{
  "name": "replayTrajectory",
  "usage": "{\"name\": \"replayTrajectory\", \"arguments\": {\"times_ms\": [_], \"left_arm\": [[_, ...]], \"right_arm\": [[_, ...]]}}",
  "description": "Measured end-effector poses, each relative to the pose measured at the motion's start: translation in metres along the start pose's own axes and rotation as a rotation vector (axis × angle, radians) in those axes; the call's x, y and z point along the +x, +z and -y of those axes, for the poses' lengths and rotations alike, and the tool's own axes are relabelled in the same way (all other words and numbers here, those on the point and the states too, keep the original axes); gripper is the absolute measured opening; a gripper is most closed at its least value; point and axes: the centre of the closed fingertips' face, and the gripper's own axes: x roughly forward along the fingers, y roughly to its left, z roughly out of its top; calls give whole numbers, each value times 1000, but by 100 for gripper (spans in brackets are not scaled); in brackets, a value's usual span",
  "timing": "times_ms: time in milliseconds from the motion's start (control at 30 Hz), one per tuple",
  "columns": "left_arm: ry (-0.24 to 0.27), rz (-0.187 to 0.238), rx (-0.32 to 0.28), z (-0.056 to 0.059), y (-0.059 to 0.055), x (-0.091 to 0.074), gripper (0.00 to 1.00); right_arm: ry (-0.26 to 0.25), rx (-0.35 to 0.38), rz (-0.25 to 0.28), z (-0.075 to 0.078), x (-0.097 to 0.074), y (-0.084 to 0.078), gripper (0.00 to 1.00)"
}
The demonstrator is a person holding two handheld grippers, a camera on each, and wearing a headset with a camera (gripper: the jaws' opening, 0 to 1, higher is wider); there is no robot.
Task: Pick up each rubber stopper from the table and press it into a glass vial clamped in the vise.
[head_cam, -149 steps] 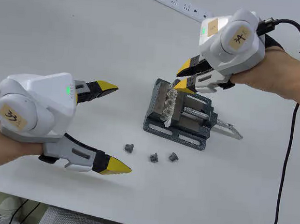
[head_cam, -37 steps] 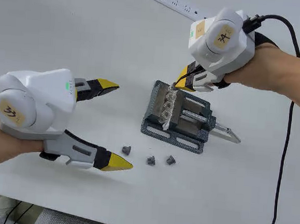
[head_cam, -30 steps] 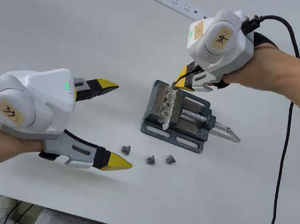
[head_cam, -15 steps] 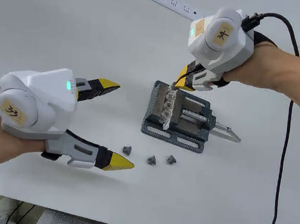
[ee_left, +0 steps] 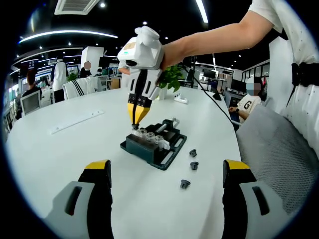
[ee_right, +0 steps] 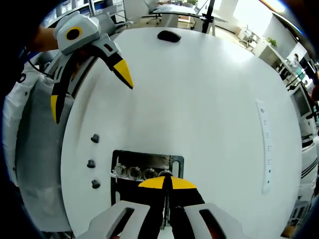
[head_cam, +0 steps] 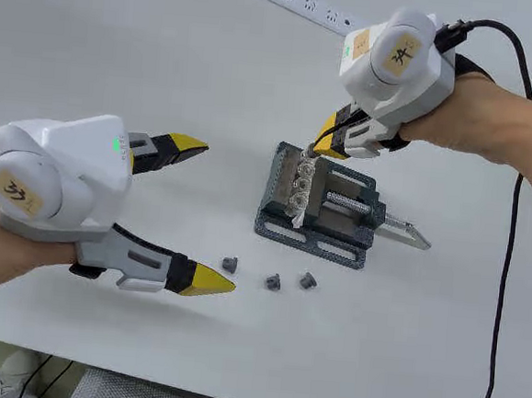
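In the head view, the right gripper point(head_cam: 321, 148) is held over the far end of the vise point(head_cam: 347, 222). Its fingers are pressed together on a small dark rubber stopper point(head_cam: 312, 153), just above the end one of the vials point(head_cam: 299, 183) clamped in a row in the vise. The left gripper point(head_cam: 200, 212) is held well apart to the left, its fingers spread wide with nothing between them. Three loose stoppers point(head_cam: 273, 281) lie on the white table point(head_cam: 168, 44) near the vise's front edge, and a power strip point(head_cam: 300, 1) lies at the far side. In the left gripper view, the pinched rubber stopper point(ee_left: 134, 127) is seen directly over the end vial; whether it touches the rim cannot be told. In the right gripper view, the closed fingers point(ee_right: 154, 183) cover part of the vials point(ee_right: 133, 173), and the loose stoppers point(ee_right: 90, 163) are seen left of the vise point(ee_right: 147, 159).
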Motion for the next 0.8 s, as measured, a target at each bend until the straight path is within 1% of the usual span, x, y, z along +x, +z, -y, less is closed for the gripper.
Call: {"name": "replayTrajectory", "arguments": {"times_ms": [167,233,300,367,433,567,633,700,800], "left_arm": [[1,-5,5,1,1,-1,92],[0,-5,3,1,1,-1,92],[0,-7,6,1,2,-1,92],[-1,-8,7,2,3,-1,91],[-3,-11,11,3,3,0,91],[-8,-15,17,5,6,0,91],[-10,-18,21,6,7,0,91],[-11,-21,28,7,9,0,91],[-11,-20,31,7,12,0,91]], "right_arm": [[-13,19,25,1,-1,0,0],[-8,35,45,1,-3,0,1],[-18,34,45,0,-5,-2,0],[-28,44,61,-1,-10,-1,3],[-34,48,72,0,-11,-1,3],[-52,64,100,-1,-21,1,8],[-63,72,117,-2,-26,0,8],[-73,90,136,-1,-31,-1,12],[-93,100,157,-2,-39,-1,13]]}}
